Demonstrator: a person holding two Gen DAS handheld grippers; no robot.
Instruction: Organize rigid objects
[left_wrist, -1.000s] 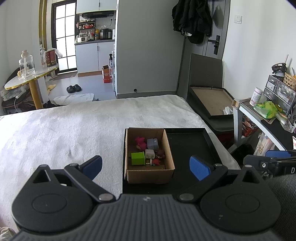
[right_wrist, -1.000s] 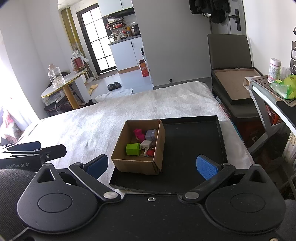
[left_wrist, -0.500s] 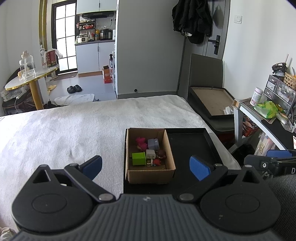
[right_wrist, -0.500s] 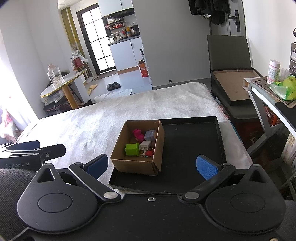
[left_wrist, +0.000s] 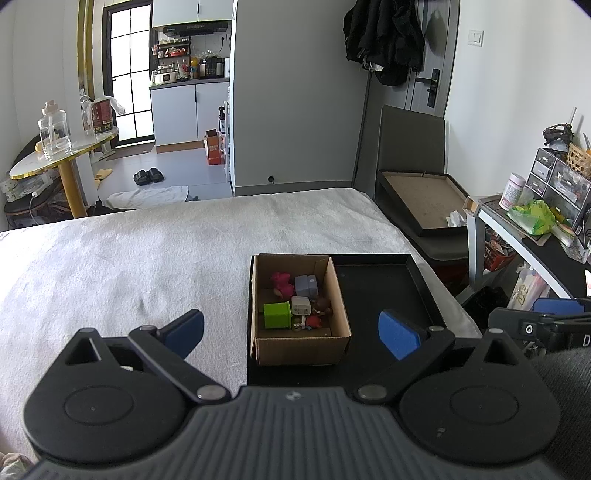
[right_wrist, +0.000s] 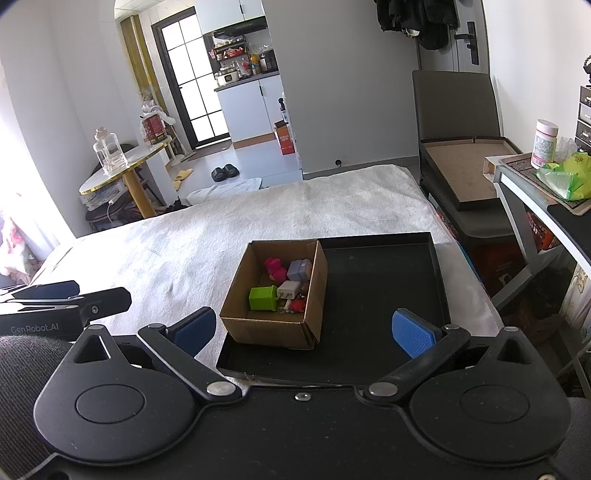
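1. the left gripper (left_wrist: 290, 328) hangs released, its blue pads wide apart and holding nothing, near the cardboard box (left_wrist: 300, 347).
2. the right gripper (right_wrist: 304, 330) is likewise spread wide and empty; its near body cuts off the near edge of the black tray (right_wrist: 384, 295).
3. the cardboard box sits in the left part of the black tray, which lies on the right side of the bed (left_wrist: 129, 258) with its white cover.
4. inside the box lie small rigid objects: a green block (right_wrist: 263, 298), a pink toy (right_wrist: 275, 268), a grey-lilac cube (right_wrist: 299, 269) and a white charger (right_wrist: 289, 290).
5. a red piece (right_wrist: 298, 305) and a brown figure (left_wrist: 322, 305) at the box's right wall are partly hidden and too small to make out.
6. the box's near wall hides the near part of its floor.
7. the rest of the tray, to the right of the box, lies bare.
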